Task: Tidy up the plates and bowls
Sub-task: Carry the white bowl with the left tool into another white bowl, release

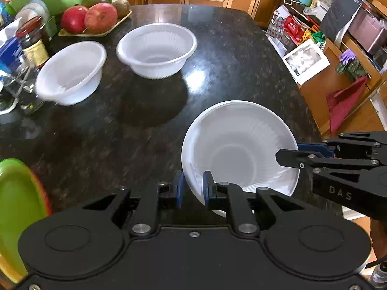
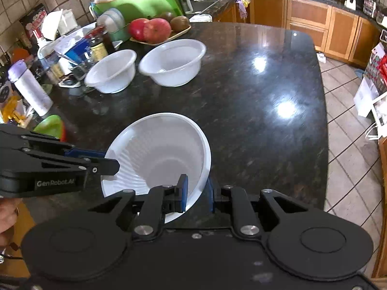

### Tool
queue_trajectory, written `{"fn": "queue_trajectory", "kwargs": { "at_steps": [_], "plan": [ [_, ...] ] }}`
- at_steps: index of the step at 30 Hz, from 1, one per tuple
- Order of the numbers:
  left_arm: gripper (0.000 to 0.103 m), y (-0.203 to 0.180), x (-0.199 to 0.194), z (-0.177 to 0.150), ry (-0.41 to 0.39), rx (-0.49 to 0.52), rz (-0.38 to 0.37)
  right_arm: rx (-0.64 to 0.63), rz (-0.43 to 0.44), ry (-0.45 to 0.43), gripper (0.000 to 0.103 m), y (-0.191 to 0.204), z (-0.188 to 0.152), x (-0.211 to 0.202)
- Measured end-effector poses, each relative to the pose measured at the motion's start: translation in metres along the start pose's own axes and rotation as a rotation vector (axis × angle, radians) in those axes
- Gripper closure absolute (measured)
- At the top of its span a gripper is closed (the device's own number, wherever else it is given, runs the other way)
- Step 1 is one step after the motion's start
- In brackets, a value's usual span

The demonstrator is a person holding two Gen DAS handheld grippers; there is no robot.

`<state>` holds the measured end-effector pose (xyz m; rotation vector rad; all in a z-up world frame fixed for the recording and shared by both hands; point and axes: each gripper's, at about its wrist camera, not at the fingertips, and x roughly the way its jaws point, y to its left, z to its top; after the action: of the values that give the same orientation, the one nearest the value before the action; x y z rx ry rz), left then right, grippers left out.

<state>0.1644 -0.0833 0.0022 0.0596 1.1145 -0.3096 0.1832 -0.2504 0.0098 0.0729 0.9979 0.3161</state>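
Observation:
A white ribbed bowl (image 1: pixel 238 145) hangs tilted above the dark granite counter (image 1: pixel 229 55), held at both sides. My left gripper (image 1: pixel 192 186) is shut on its near-left rim. My right gripper (image 2: pixel 196 191) is shut on its right rim, and shows in the left wrist view (image 1: pixel 293 153) at the bowl's right edge. The bowl also shows in the right wrist view (image 2: pixel 157 152), with my left gripper (image 2: pixel 106 160) at its left rim. Two more white bowls stand on the counter further back, one left (image 1: pixel 71 72) and one right (image 1: pixel 157 48).
A tray of red apples and kiwis (image 1: pixel 94 18) sits at the back left. Jars and glassware (image 1: pixel 29 55) crowd the left edge. Green and orange plates (image 1: pixel 19 207) lie at near left. The counter's right edge (image 2: pixel 324 120) drops to a tiled floor.

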Motion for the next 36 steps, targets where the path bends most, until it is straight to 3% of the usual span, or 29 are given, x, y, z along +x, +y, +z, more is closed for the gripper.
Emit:
{"fn": "queue_trajectory", "kwargs": {
  "at_steps": [10,18,21,24,26,28,36],
  "plan": [
    [0.082,0.026,-0.019,-0.025,0.000,0.007,-0.040,0.022,-0.018,-0.012,0.082,0.038,-0.020,-0.007],
    [0.079,0.032,-0.015,-0.029,-0.024,0.024,-0.069,0.044,-0.063,-0.027,0.079,0.041,-0.027,-0.008],
    [0.072,0.033,-0.016,-0.030,-0.046,0.038,-0.060,0.048,-0.079,-0.040,0.076,0.042,-0.028,-0.010],
    [0.071,0.035,-0.018,-0.030,-0.066,0.042,-0.064,0.053,-0.084,-0.058,0.061,0.042,-0.029,-0.012],
    [0.055,0.037,-0.020,-0.029,-0.083,0.041,-0.058,0.055,-0.084,-0.078,0.052,0.041,-0.029,-0.014],
    [0.046,0.039,-0.024,-0.031,-0.121,0.038,-0.048,0.055,-0.087,-0.094,0.050,0.041,-0.029,-0.015],
    [0.034,0.038,-0.048,-0.039,-0.322,0.073,0.048,0.052,-0.135,-0.244,0.038,0.041,-0.027,-0.036]
  ]
}}
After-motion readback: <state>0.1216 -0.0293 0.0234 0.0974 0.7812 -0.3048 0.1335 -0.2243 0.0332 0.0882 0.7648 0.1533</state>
